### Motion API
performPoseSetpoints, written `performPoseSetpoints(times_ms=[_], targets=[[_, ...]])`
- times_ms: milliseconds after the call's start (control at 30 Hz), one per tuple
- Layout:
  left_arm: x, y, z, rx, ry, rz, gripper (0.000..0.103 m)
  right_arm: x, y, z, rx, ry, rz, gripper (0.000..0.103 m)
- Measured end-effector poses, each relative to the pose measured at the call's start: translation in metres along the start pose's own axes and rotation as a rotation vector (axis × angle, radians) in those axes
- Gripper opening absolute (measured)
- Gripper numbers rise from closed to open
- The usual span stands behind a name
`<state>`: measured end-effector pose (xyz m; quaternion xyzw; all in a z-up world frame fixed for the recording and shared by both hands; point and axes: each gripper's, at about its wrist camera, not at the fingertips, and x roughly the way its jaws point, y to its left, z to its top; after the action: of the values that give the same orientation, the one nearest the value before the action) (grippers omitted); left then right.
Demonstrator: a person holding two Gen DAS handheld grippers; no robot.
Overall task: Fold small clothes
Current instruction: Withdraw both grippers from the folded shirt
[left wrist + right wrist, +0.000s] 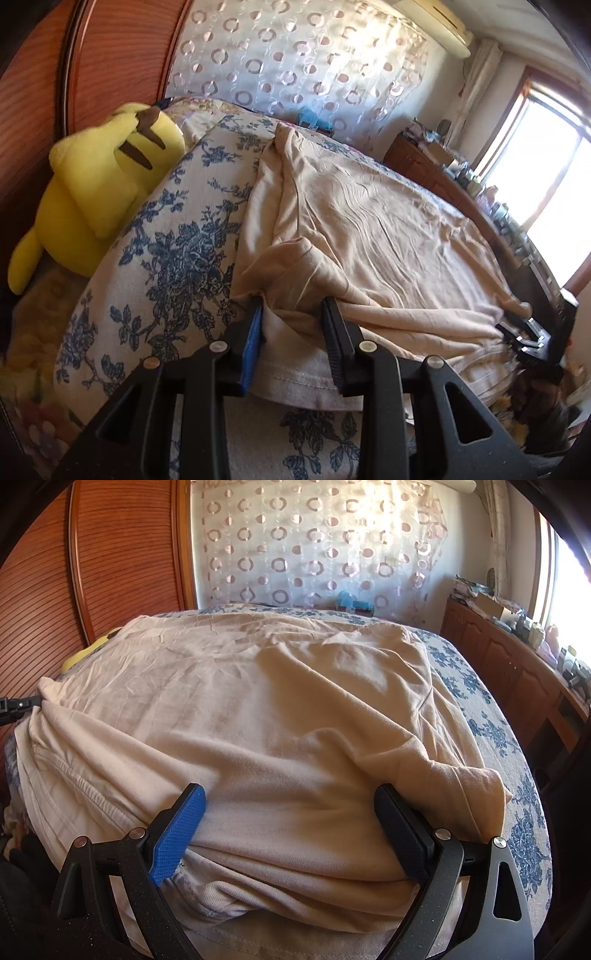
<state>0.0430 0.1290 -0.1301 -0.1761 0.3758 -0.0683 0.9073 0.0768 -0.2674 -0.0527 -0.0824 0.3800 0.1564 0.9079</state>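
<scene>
A beige T-shirt (pixel 369 229) lies spread on the blue-flowered bedspread (pixel 173 236). My left gripper (pixel 293 306) has its jaws partly apart, with the shirt's near left edge and a folded sleeve bunched between them. In the right wrist view the same shirt (pixel 258 701) fills the bed. My right gripper (pixel 290 794) is open wide, its jaws resting on the shirt's near hem on either side of a cloth ridge. A folded sleeve (pixel 469 775) lies beside its right finger. The right gripper also shows at the far right of the left wrist view (pixel 524 332).
A yellow plush toy (pixel 103 184) lies at the bed's left by the wooden wardrobe (pixel 122 55). A circle-patterned curtain (pixel 314 546) hangs behind the bed. A wooden cabinet (pixel 517 675) with clutter runs along the right under the window.
</scene>
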Motion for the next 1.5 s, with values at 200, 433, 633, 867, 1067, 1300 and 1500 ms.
performPoseSetpoints(times_ms=[200, 433, 633, 867, 1067, 1300, 1500], targets=[[0.000, -0.020, 0.001, 0.097, -0.014, -0.001, 0.002, 0.000, 0.000, 0.002, -0.010, -0.001, 0.011, 0.094], [-0.023, -0.075, 0.023, 0.196, -0.102, -0.086, 0.002, -0.010, -0.016, 0.001, 0.023, -0.008, 0.034, 0.091], [-0.021, -0.136, 0.049, 0.294, -0.112, -0.189, 0.001, -0.032, -0.042, -0.003, 0.062, -0.043, 0.033, 0.084], [-0.007, -0.235, 0.066, 0.441, -0.085, -0.346, 0.001, -0.060, -0.073, -0.009, 0.096, -0.083, -0.008, 0.072], [0.005, -0.317, 0.070, 0.565, -0.053, -0.440, 0.001, -0.085, -0.100, -0.015, 0.137, -0.122, -0.056, 0.071], [0.021, -0.365, 0.065, 0.601, 0.033, -0.475, 0.006, -0.100, -0.120, -0.025, 0.164, -0.137, -0.079, 0.070], [0.027, -0.362, 0.055, 0.642, 0.032, -0.398, 0.020, -0.100, -0.126, -0.033, 0.171, -0.129, -0.077, 0.070]])
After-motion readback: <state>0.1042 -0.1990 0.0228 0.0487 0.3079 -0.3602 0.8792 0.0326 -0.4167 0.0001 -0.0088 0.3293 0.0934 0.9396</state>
